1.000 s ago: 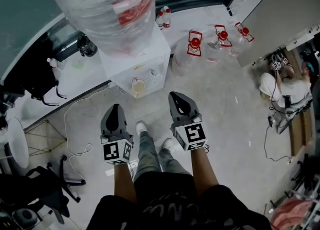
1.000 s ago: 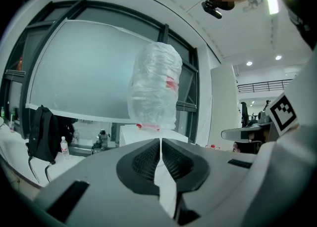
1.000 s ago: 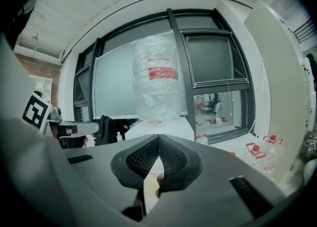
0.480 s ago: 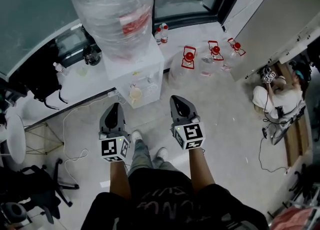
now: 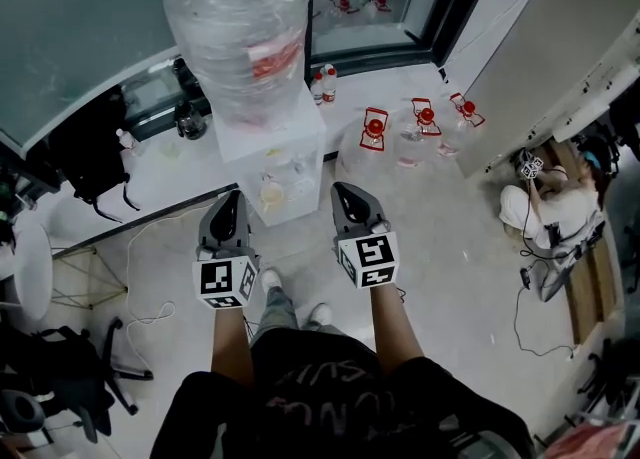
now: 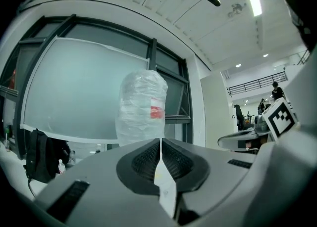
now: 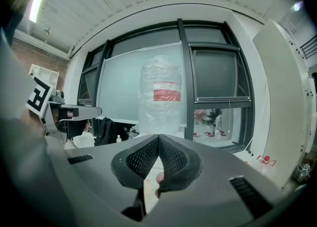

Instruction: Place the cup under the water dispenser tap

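The white water dispenser (image 5: pixel 290 147) stands straight ahead, and a large plastic-wrapped bottle (image 5: pixel 247 22) sits on top of it. A pale yellowish cup (image 5: pixel 271 193) sits in the recess on its front, below the taps. My left gripper (image 5: pixel 232 199) and right gripper (image 5: pixel 345 192) hover side by side in front of the dispenser, both shut and empty, neither touching the cup. The left gripper (image 6: pixel 161 140) faces the bottle (image 6: pixel 142 107). So does the right gripper (image 7: pixel 159 136), with the bottle (image 7: pixel 160 97) dead ahead; in both gripper views the cup is hidden behind the jaws.
Spare water jugs with red caps (image 5: pixel 374 133) and small bottles (image 5: pixel 323 82) stand on the floor to the dispenser's right. A black bag (image 5: pixel 85 152) and a cable (image 5: pixel 150 237) lie to its left. A person sits at far right (image 5: pixel 545 205). A black chair (image 5: pixel 60 377) is at lower left.
Both grippers have risen, staying shut and empty. The head view has shifted, so the dispenser sits further up the frame and looks smaller.
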{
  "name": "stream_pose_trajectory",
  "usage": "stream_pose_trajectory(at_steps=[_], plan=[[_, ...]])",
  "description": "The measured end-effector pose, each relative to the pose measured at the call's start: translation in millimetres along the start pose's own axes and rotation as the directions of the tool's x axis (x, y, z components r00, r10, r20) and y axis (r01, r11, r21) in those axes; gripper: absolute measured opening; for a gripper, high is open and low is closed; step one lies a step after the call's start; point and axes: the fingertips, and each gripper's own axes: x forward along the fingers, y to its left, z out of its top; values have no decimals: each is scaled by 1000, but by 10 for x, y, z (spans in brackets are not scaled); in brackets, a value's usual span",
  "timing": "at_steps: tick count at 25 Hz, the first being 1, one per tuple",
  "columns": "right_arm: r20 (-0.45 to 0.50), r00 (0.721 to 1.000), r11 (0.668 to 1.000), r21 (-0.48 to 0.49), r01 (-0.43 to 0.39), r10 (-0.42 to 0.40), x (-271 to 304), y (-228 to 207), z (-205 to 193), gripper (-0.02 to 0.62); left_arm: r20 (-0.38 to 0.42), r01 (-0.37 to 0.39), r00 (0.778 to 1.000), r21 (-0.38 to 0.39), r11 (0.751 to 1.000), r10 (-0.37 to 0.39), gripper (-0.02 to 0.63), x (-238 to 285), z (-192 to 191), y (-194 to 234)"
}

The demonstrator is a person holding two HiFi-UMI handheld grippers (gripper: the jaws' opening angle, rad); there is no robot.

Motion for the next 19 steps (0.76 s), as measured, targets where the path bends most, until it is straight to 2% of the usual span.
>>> stream_pose_trajectory(at_steps=[6,19], plan=[[41,999,1000,-5,22,-22,-64,-26,159,12,11,-5,1000,0,1000,5,26,-71,136,4],[68,997,999,-23,29,-28,-155,-116,229,12,26,-18,1000,6,1000,17,25,-176,241,-4]])
